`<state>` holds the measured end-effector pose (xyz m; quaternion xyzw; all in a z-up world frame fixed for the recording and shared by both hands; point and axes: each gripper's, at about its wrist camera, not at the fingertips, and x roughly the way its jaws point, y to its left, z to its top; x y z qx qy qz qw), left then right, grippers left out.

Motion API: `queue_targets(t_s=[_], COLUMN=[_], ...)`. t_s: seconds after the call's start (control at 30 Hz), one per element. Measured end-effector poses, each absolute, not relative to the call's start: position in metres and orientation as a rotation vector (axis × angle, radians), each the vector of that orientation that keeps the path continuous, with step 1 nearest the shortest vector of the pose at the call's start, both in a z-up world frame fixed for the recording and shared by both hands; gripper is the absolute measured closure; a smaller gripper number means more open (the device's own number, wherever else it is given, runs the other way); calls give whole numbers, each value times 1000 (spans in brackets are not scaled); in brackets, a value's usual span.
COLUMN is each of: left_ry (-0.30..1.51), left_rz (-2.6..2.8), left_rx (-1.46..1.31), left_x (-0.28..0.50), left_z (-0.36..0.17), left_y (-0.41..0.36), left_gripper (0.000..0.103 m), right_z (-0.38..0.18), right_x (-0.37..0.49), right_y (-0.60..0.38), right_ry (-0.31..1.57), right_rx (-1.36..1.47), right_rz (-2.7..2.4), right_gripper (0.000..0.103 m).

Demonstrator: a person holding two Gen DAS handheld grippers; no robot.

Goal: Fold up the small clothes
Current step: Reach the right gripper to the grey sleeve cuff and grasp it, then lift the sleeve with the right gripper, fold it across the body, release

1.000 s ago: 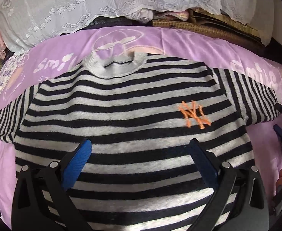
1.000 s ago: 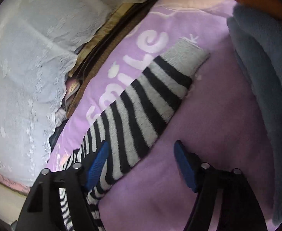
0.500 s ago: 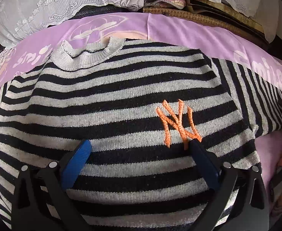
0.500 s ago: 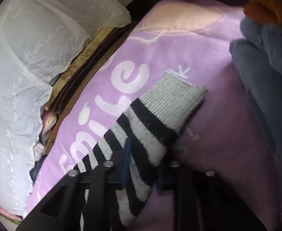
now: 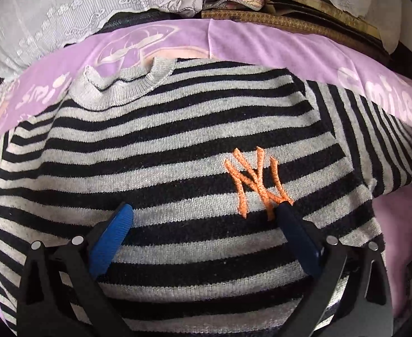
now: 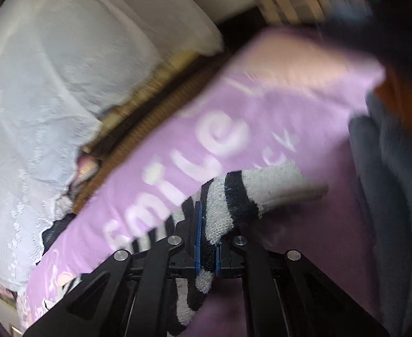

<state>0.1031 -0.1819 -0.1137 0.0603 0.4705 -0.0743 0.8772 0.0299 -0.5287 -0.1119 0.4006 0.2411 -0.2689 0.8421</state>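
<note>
Striped sweater (image 5: 178, 146) spread on purple blanket (image 5: 262, 42)

Small black-and-grey striped knit sweater (image 5: 178, 151) with grey ribbed collar and orange embroidered "NY" logo (image 5: 258, 181), spread flat, front up, on purple cloth. Sleeve with plain grey cuff (image 6: 265, 185) lifted off the cloth, pinched just behind the cuff.
</note>
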Motion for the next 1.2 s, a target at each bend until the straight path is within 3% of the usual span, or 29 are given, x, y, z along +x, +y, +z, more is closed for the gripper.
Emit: queue_targets(t_s=[0.2,0.33,0.6,1.2], left_ry=[1021,975,1098,1069], left_rz=[-202,-115,-98,-256], left_rx=[108,57,-14,-104], left_x=[105,110,142,156], left_z=[-106,-86,-95,-89], left_y=[-170,-137,-99,-122], left_gripper=[4,4,4,4], right_z=[-114,-83,-44,-10], right_x=[24,23,29,46], right_y=[-533,-514,-466,-293], right_ry=[482,414,392,448], right_rx=[887,787,636,391], right_rz=[-551,-466,-316,51], right_gripper=[94,95,95,95])
